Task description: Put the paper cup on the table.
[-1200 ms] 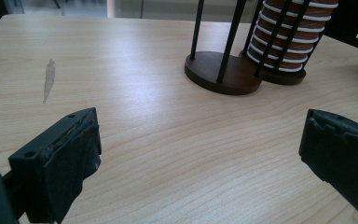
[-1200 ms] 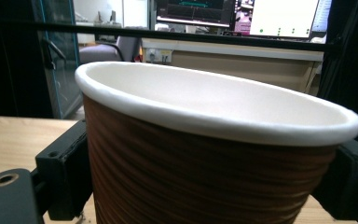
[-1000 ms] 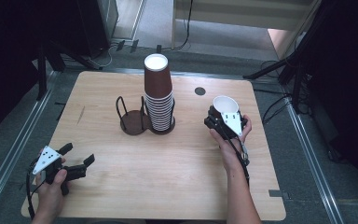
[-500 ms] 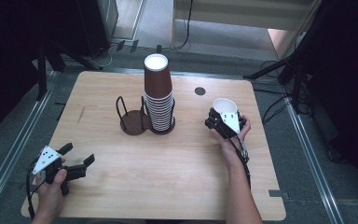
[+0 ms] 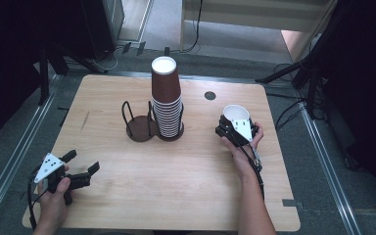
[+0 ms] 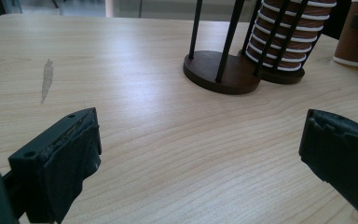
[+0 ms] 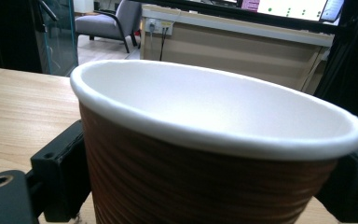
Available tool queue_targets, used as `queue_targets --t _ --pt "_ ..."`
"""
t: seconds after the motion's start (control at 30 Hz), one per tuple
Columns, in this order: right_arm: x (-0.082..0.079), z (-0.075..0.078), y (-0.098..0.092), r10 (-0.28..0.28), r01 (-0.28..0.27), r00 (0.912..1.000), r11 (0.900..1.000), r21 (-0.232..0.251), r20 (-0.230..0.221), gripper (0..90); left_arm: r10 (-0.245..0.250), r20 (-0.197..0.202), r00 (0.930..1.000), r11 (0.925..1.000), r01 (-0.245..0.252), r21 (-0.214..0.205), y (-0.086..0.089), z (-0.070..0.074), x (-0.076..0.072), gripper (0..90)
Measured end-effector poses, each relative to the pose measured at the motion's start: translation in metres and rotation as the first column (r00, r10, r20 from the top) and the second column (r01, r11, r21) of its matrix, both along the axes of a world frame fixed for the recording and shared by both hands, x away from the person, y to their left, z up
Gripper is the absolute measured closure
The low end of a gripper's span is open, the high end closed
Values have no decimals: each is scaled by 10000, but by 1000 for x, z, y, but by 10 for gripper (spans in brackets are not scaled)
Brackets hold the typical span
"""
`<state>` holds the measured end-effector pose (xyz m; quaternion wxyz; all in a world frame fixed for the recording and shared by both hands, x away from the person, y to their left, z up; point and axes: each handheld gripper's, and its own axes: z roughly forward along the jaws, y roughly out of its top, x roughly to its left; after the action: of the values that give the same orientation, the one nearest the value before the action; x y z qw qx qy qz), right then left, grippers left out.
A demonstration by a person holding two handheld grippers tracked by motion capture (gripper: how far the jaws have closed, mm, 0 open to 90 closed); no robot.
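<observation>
The paper cup [image 5: 236, 114] stands mouth up on the right side of the table [image 5: 186, 196], pinched between the jaws of the right gripper [image 5: 235, 128]. The left gripper [image 5: 81, 169] is spread wide with nothing in it, far from the tall cup stack [image 5: 167, 100] in its holder [image 5: 142, 128]

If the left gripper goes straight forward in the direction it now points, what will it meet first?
Probably the empty dark holder base, with the cup stack just beyond; the left gripper is open over bare table. Depth is uncertain.

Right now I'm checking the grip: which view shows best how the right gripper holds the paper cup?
The right gripper view: the paper cup sits upright between both jaws. The high view shows the right gripper around it, small. The left gripper view catches its lower part far right.
</observation>
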<state>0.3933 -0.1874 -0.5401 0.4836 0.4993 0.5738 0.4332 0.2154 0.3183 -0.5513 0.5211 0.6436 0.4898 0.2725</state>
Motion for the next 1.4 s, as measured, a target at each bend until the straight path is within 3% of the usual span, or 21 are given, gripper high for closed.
queue_targets --t 0.43,0.53,0.7,1.13,1.4 --pt "-4 5 -3 296 -267 9984 9979 591 -486 0 -61 -18 10000 10000 61 -69 1 0 0 0" --pt "-7 10 -7 354 -297 9982 9935 1103 -494 0 -54 -4 10000 10000 54 -63 1 0 0 0" --pt "-14 16 -12 637 -564 9967 9892 1352 -506 0 -54 -26 10000 10000 54 -75 1 0 0 0" --pt "-35 25 -16 951 -922 9953 9875 1278 -169 0 -53 -24 10000 10000 53 -71 1 0 1 0" --pt "-50 25 -22 1067 -1057 9943 9835 1468 6 0 -31 -16 10000 10000 31 -29 1 0 0 0"
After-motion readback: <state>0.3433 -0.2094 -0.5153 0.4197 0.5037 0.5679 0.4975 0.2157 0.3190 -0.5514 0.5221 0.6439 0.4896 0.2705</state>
